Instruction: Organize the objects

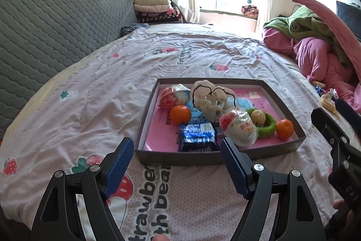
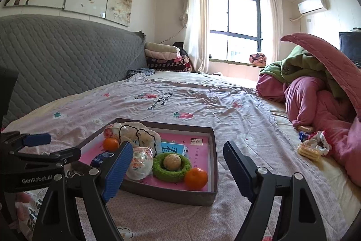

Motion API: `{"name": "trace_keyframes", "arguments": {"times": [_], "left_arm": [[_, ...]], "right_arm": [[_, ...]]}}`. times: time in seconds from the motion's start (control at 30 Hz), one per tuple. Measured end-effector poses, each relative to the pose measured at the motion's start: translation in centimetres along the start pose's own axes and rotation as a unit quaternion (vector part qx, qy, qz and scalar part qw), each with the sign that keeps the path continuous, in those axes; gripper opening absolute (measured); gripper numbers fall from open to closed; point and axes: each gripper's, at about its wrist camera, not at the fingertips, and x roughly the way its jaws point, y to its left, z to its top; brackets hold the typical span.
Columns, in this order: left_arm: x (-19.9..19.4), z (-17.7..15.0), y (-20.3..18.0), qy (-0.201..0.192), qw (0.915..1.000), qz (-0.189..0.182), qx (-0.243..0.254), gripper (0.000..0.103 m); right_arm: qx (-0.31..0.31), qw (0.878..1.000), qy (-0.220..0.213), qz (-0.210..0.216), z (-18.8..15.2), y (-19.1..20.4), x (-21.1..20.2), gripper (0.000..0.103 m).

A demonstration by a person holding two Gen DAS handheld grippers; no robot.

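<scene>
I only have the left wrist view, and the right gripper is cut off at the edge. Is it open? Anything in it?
Observer: The right gripper is open, with nothing between its fingers.
Operator: What is left outside the tray, by the pink blanket?
Observer: A cracker pack, a floral scrunchie against it, and a blue wrapper just behind.

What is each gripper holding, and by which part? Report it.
Nothing is held. The left gripper and the right gripper both stand open and empty, short of the tray on the bed.
</scene>
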Motion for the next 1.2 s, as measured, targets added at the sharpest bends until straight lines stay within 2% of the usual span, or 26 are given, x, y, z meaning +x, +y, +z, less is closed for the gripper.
{"name": "trace_keyframes", "arguments": {"times": [0.23, 0.63, 0.9, 1.2], "left_arm": [[-0.2, -1.2, -0.1, -0.004, 1.0000, 0.001, 0.009, 0.080], [-0.1, -3.0, 0.1, 0.010, 0.9999, -0.007, 0.009, 0.080], [-0.5, -3.7, 0.1, 0.006, 0.9998, -0.006, 0.019, 0.080], [-0.5, -4.8, 0.1, 0.007, 0.9997, -0.018, 0.016, 0.080]], "right_arm": [[0.030, 0.999, 0.020, 0.006, -1.4, -0.3, -0.5, 0.082], [0.012, 0.999, 0.043, 0.004, -3.0, 1.5, -0.4, 0.082], [0.006, 0.998, 0.058, 0.013, -4.1, 2.5, -0.6, 0.082], [0.015, 0.996, 0.082, 0.001, -6.0, 3.1, -0.9, 0.082]]}}
